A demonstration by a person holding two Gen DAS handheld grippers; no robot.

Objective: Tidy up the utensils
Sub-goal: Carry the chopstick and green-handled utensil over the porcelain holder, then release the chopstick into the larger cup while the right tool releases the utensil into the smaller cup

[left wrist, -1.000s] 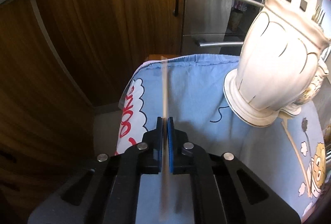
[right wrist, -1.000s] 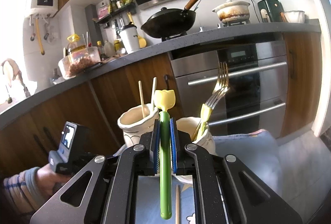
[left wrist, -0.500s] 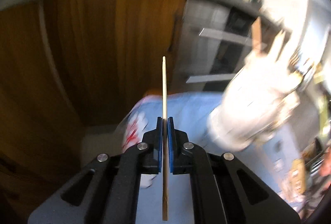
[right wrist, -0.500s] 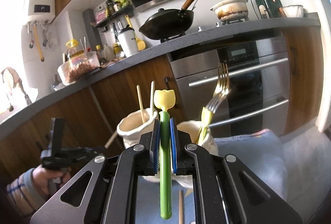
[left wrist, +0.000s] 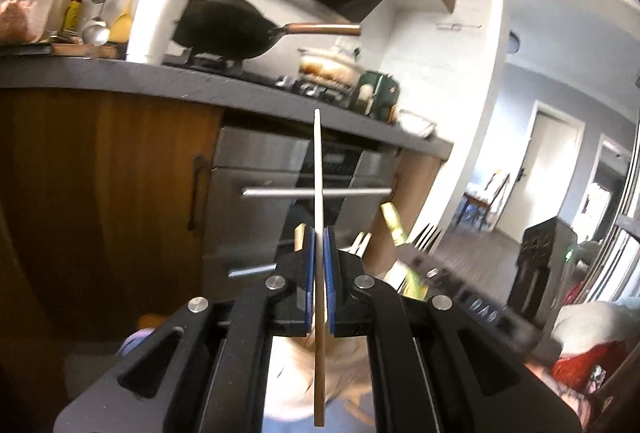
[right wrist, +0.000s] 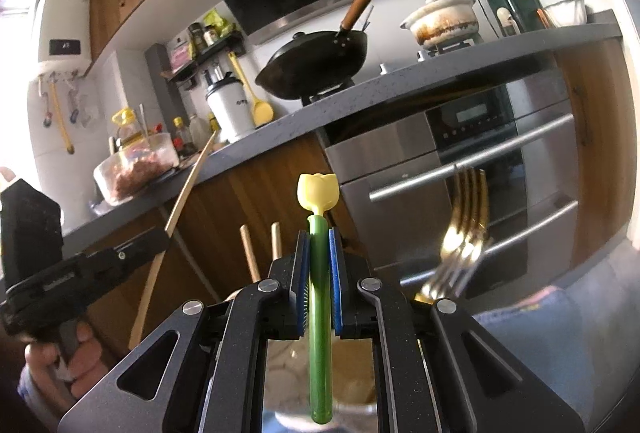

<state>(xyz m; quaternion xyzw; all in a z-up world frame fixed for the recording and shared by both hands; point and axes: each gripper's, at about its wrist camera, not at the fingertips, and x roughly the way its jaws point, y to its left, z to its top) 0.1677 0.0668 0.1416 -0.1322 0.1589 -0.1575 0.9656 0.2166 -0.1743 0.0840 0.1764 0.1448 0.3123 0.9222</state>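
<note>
While the left claw [left wrist: 318, 233] clamps a chopstick [left wrist: 318, 169] upright against the oven [left wrist: 280, 193], right claw [right wrist: 319, 237] pinches a green tulip-topped utensil [right wrist: 319, 273].

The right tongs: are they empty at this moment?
No, the right tongs are shut on a green utensil with a yellow tulip-shaped end, clamped between the blue pads.

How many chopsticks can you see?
3 in the right wrist view. One chopstick is held slanting in the left gripper. Two chopsticks stand side by side behind the right gripper. More may be hidden behind it.
</note>
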